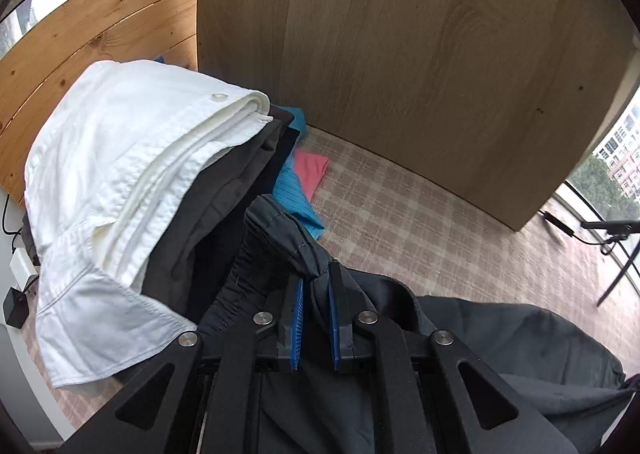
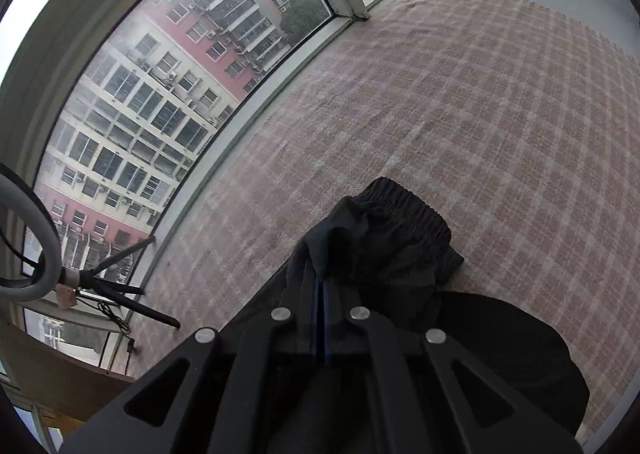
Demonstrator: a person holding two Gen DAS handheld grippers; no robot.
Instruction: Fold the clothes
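A dark grey garment with an elastic waistband hangs between my two grippers. In the left wrist view my left gripper [image 1: 315, 282] is shut on a bunched fold of this dark garment [image 1: 280, 230], and the rest of it trails away to the lower right. In the right wrist view my right gripper [image 2: 322, 282] is shut on the dark garment [image 2: 392, 230] beside its gathered waistband, above the checked rug [image 2: 480, 113]. Left of the left gripper lies a pile with a folded white shirt [image 1: 120, 173] on top of dark clothes.
A blue cloth [image 1: 294, 189] and a pink cloth [image 1: 310, 169] poke out beside the pile. A wooden panel [image 1: 400, 53] stands behind the rug. A large window [image 2: 160, 93] borders the rug, with a ring light on a tripod [image 2: 100, 282] by it.
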